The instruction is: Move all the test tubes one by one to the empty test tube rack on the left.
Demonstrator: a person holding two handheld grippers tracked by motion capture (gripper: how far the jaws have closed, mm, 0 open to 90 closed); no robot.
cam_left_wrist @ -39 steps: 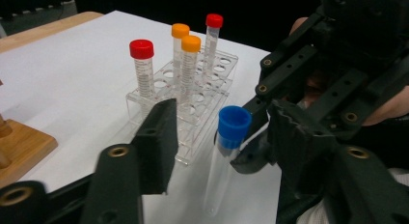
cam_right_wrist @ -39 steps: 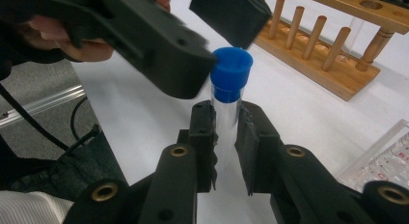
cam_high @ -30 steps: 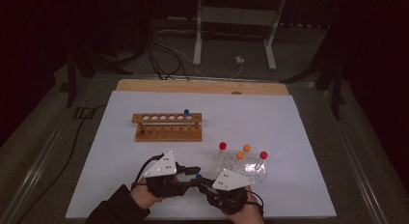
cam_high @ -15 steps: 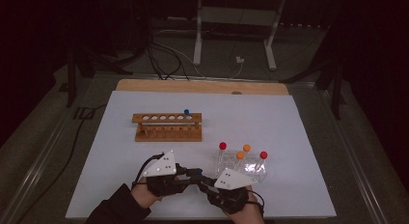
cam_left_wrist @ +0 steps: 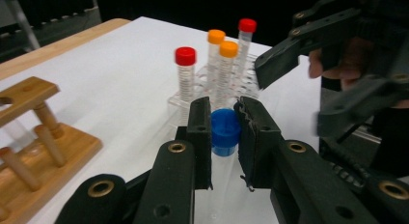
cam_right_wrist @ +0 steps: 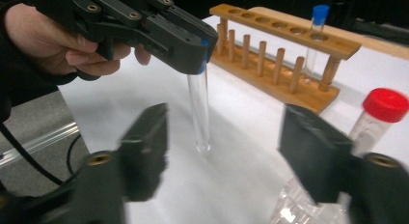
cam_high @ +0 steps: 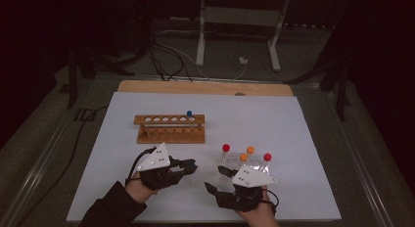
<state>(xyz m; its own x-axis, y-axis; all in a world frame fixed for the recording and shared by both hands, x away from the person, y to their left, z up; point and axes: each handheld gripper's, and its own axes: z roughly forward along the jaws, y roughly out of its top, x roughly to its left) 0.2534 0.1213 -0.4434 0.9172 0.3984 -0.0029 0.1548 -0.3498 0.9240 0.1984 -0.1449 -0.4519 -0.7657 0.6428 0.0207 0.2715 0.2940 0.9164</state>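
Between the jaws of the left gripper (cam_left_wrist: 225,119), in the left gripper view, sits the blue cap of a clear test tube (cam_left_wrist: 225,130), clamped tight from both sides. Just beyond the jaws stands a clear plastic rack (cam_left_wrist: 241,79) with 4 capped tubes, 2 red and 2 orange. Left of the jaws is the end of a wooden rack (cam_left_wrist: 34,132). The right gripper (cam_left_wrist: 308,69) hangs close on the right, its jaws apart.

In the right gripper view, the right gripper's (cam_right_wrist: 224,147) jaws have just been opening and stand wide apart, pressing on nothing. The tube (cam_right_wrist: 198,108) hangs upright beyond the gap, held at its cap by the left gripper (cam_right_wrist: 195,52). Farther off, the wooden rack (cam_right_wrist: 289,55) holds 1 blue-capped tube (cam_right_wrist: 316,33).

In the high view, both grippers (cam_high: 188,166) (cam_high: 218,180) are near each other, between the 2 racks.
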